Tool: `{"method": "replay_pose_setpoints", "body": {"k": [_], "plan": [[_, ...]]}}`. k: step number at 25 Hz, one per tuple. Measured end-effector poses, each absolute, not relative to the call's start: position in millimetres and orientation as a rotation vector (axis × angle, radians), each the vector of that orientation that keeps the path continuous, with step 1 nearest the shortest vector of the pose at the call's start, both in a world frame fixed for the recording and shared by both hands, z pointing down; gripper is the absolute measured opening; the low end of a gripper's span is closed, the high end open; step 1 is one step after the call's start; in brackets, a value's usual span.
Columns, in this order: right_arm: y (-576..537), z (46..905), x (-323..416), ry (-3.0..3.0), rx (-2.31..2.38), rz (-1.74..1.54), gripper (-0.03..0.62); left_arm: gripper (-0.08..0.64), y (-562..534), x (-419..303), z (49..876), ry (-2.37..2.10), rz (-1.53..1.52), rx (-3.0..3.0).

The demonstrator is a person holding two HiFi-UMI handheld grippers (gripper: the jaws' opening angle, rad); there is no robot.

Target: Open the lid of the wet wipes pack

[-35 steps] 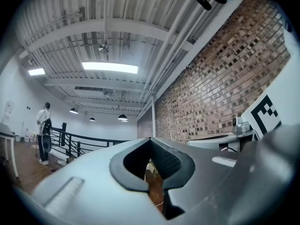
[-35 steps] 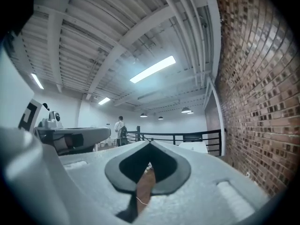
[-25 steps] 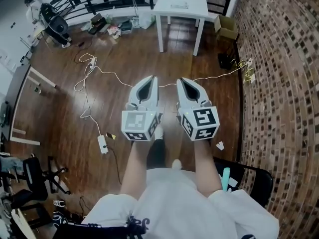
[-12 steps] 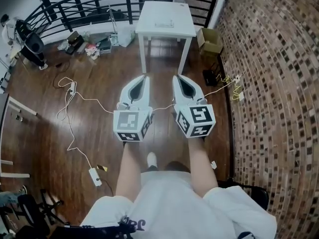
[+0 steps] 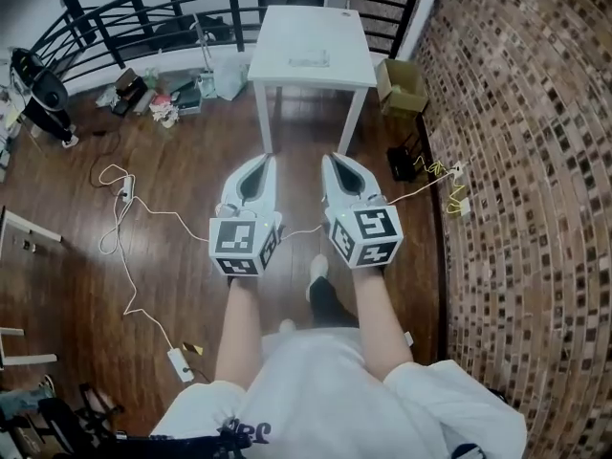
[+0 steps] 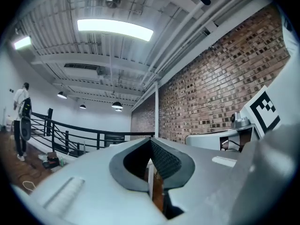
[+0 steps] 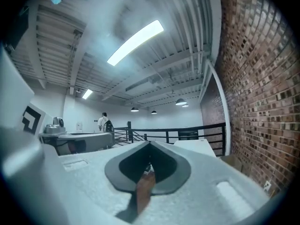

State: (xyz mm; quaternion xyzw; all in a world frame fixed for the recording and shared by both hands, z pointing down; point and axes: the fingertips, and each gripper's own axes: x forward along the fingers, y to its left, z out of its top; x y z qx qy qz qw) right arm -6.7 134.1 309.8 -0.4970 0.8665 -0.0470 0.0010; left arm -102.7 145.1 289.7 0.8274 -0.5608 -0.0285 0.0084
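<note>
The wet wipes pack (image 5: 309, 61) is a small pale flat item lying on a white table (image 5: 356, 73) far ahead in the head view. My left gripper (image 5: 262, 159) and right gripper (image 5: 331, 158) are held side by side, level, pointing toward that table and well short of it. In the left gripper view the left gripper (image 6: 151, 139) has its jaws closed tip to tip, with nothing between them. The right gripper (image 7: 150, 143) looks the same in the right gripper view, shut and empty. The table top (image 7: 194, 146) shows faintly beyond the right jaws.
A brick wall (image 5: 535, 161) runs along the right. A black railing (image 5: 143, 8) stands behind the table, with clutter (image 5: 167, 98) at its foot. A cardboard box (image 5: 402, 84) sits beside the table. Cables (image 5: 124, 218) and a power strip (image 5: 180, 363) lie on the wood floor. A person (image 6: 19, 121) stands far off.
The person has walked forward: the white table has come closer and larger in the head view. Both grippers stay side by side, still shut.
</note>
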Motion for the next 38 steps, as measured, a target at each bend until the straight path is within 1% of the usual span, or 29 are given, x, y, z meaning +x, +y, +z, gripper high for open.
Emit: {"method": "replay_pose_setpoints", "body": {"k": [3, 9, 14, 17, 19, 24, 29, 34, 38], "plan": [[69.8, 301.9, -2.8, 2.735, -1.533, -0.109, -0.009, 0.015, 83.2, -99.9, 283.3, -1.78, -0.09, 2.593], [-57.8, 252.6, 26.0, 2.678, -1.485, -0.018, -0.009, 0.015, -33.3, -72.7, 249.5, -1.81, -0.105, 2.638], [-116.3, 280.6, 34.0, 2.748, -1.459, -0.04, -0.009, 0.015, -97.5, -60.3, 272.9, -1.781, -0.12, 2.57], [-143.7, 294.4, 40.7, 2.782, -1.454, -0.089, -0.009, 0.015, -126.3, -50.5, 275.1, -1.783, -0.07, 2.586], [-157.4, 295.3, 41.0, 2.792, -1.449, -0.067, -0.009, 0.015, -143.7, -51.6, 274.2, -1.791, -0.068, 2.584], [-206.8, 309.8, 32.2, 2.822, -1.492, -0.053, -0.009, 0.015, -191.4, -53.2, 283.9, -1.754, -0.047, 2.592], [-275.9, 325.9, 11.9, 2.861, -1.538, 0.009, -0.009, 0.015, -275.9, -58.7, 300.4, -1.683, -0.034, 2.626], [-379.0, 305.9, -1.9, 2.841, -1.586, 0.057, -0.009, 0.015, -378.7, -77.0, 278.0, -1.691, -0.093, 2.637], [-450.8, 294.0, -23.8, 2.813, -1.614, 0.055, -0.009, 0.015, -451.6, -106.3, 263.7, -1.684, -0.144, 2.639]]}}
